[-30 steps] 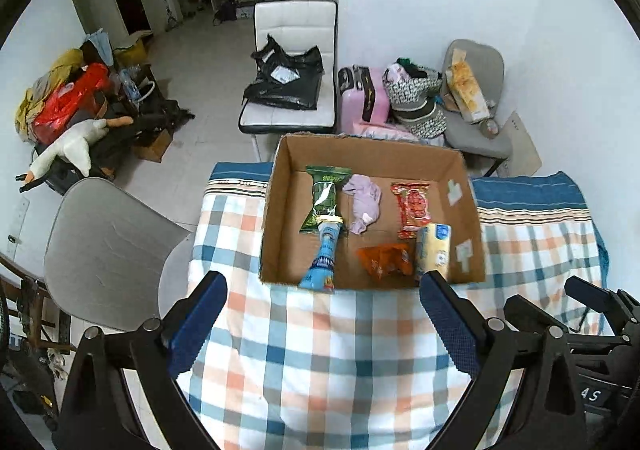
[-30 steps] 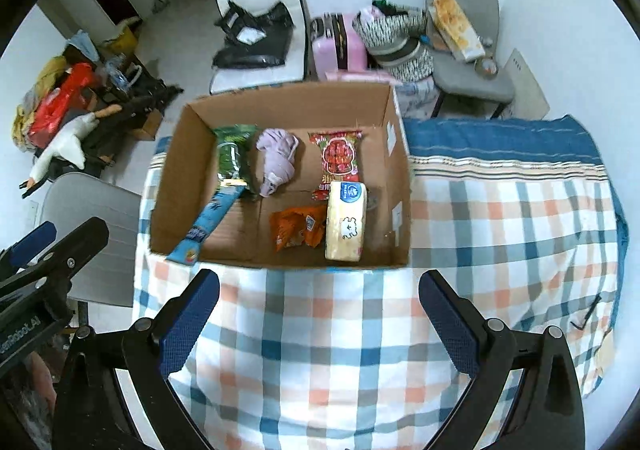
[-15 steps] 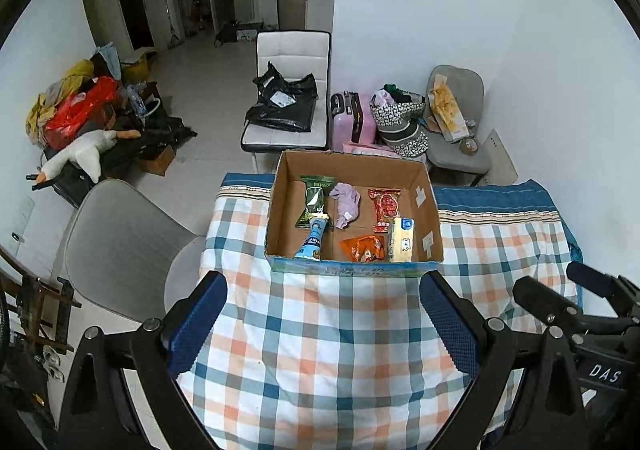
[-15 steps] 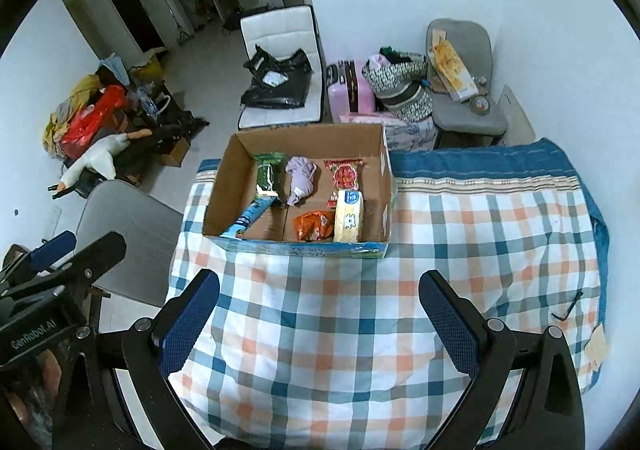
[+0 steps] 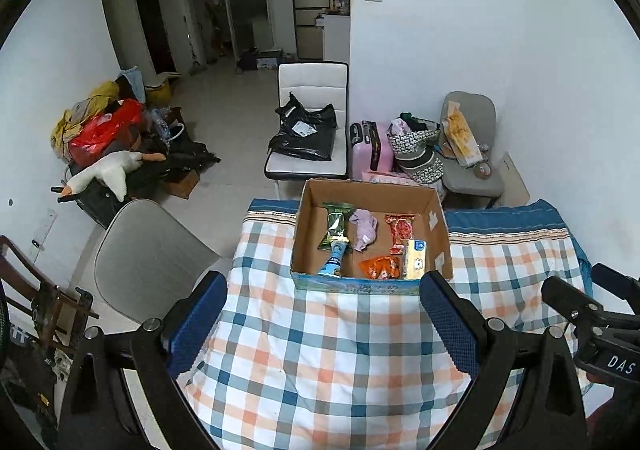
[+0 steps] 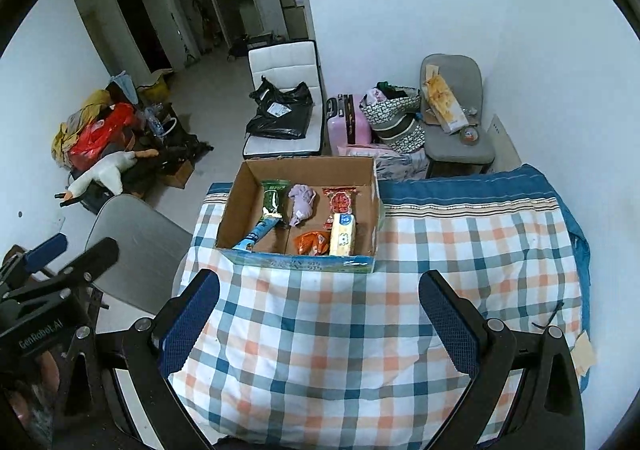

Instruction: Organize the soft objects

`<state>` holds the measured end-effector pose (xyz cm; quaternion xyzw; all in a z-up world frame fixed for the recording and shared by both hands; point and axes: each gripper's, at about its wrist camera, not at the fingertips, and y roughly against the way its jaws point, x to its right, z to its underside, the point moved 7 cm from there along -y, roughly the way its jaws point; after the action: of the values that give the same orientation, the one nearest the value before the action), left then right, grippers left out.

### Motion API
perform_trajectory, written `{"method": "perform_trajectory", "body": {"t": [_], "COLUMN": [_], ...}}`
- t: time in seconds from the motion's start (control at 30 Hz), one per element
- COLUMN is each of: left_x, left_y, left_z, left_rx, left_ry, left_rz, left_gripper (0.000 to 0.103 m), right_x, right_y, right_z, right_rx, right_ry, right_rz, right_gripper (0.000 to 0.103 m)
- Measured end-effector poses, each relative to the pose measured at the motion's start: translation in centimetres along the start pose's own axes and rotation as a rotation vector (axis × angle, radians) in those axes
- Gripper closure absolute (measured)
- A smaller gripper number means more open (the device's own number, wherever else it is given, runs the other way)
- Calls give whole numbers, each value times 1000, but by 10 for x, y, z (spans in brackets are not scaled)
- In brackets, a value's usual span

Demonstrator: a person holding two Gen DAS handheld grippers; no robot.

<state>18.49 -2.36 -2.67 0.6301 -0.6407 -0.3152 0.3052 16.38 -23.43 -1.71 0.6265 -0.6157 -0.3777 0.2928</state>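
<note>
An open cardboard box (image 5: 438, 221) (image 6: 236, 201) stands on the checked tablecloth (image 5: 340, 350) (image 6: 320, 330). Inside lie a green packet (image 5: 335, 225) (image 6: 273, 198), a lilac cloth (image 5: 364, 228) (image 6: 302, 201), a red packet (image 5: 401, 228) (image 6: 339, 201), an orange packet (image 5: 380, 267) (image 6: 311, 242), a yellow pack (image 5: 414, 265) (image 6: 344, 236) and a blue tube (image 5: 333, 265) (image 6: 256, 234). My left gripper (image 5: 324, 326) is open and empty, well back from the box. My right gripper (image 6: 320, 324) is open and empty, also back from it.
A grey chair (image 5: 148, 266) stands at the table's left. Behind the table are a white chair with a black bag (image 5: 304, 133), a pink suitcase (image 5: 370, 147) and a grey chair with clutter (image 5: 468, 145). Bags and a plush goose (image 5: 108, 169) lie on the floor at left.
Both grippers have pulled back and up from the box, so it looks smaller and farther. More of the room and wall is in view. Both stay open and empty.
</note>
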Motion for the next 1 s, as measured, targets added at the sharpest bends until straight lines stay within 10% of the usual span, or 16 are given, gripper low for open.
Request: {"method": "perform_trajectory", "body": {"t": [1.0], "left_x": [-9], "left_y": [7], "left_z": [-4], "left_rx": [32], "left_ry": [43], "left_rz": [-13], "left_gripper": [2], "right_x": [-1], "right_y": [3], "right_z": [-17], "right_rx": [30], "right_ry": [20], "right_rz": [30], "right_gripper": [1]}}
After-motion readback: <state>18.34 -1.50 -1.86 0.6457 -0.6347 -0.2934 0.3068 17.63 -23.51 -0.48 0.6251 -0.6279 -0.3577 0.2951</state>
